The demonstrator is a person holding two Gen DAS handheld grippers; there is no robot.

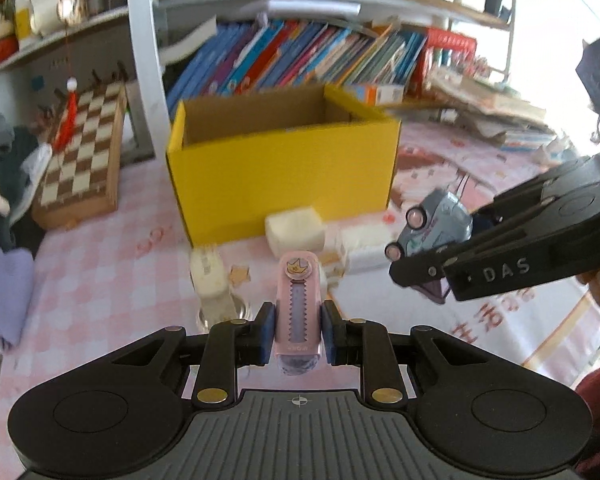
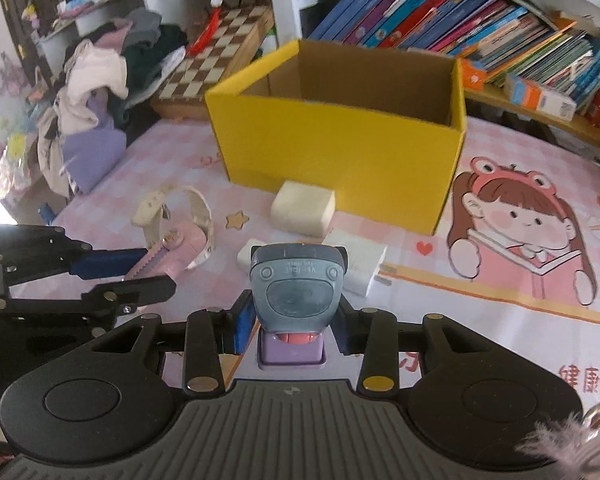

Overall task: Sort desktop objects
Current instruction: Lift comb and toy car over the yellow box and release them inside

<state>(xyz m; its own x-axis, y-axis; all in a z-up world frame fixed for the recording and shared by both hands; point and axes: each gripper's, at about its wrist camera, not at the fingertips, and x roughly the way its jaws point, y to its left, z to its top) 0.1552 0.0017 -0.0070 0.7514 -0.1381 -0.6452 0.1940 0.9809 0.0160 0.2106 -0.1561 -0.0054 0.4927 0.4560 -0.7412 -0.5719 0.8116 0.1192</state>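
Both sets of jaws are closing on cargo: the left gripper [image 1: 298, 334] is clamping a pink plastic utility cutter with a serrated slider and a crown sticker [image 1: 298, 308] between its blue pads, and the right gripper [image 2: 296, 326] is clamping a grey-blue toy car with a lilac underside [image 2: 298, 286], nose pointing forward. Proceeding left to right across the pink checked tablecloth [image 2: 500, 184], a cream-strapped wristwatch [image 2: 172, 212] is lying near the left gripper, a small wooden star [image 2: 236, 220] is resting just beside it, a pale cream rectangular block [image 2: 303, 208] is sitting close against the front wall of the open yellow cardboard box [image 2: 340, 148], and a white plug adapter [image 2: 360, 264] is lying just in front of that block. Both held items are hanging above the cloth, short of the box, whose visible interior is showing no contents. The step in hand is judged to be the carry toward the box. The next move is calling for lifting each item clear of the front rim, centring it over the opening, and releasing one gripper at a time so the arms are not crossing.
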